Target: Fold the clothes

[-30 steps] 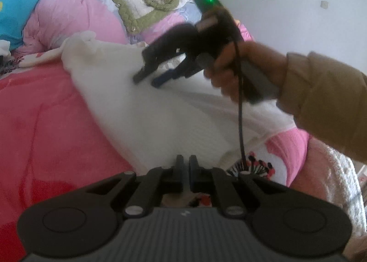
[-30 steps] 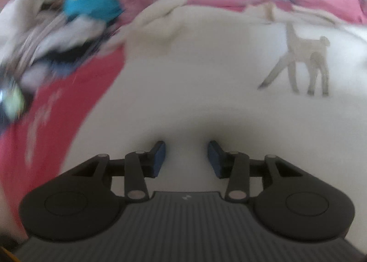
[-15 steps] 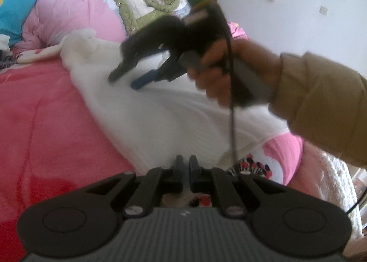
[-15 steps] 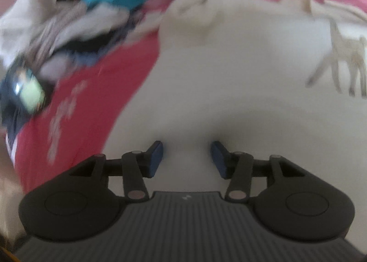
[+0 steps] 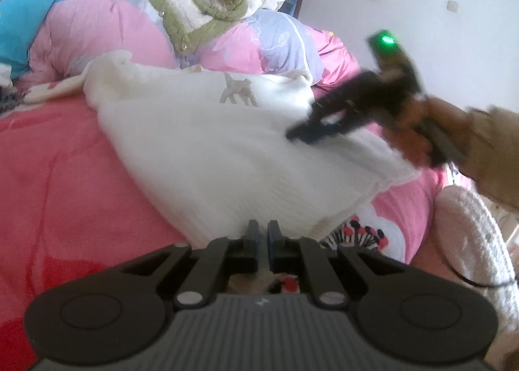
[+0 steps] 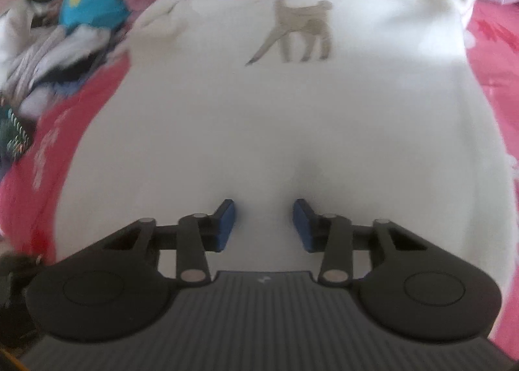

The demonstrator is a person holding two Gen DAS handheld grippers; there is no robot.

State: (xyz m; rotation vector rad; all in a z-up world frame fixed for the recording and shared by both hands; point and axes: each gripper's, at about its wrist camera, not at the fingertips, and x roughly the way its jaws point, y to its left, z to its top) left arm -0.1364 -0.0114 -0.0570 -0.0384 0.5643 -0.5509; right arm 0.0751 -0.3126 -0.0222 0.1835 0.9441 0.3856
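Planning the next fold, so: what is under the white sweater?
The white sweater lies on a pink and red quilt, which shows around its edges. Whatever lies beneath its middle is covered.

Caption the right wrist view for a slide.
Open right gripper poised over a white sweater with a grey animal motif, spread on a pink bedspread.

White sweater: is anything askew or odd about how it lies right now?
The white sweater lies mostly flat on the red bedspread, but its far left part is bunched into a lump. The left gripper pinches its near hem; the right gripper is open above it.
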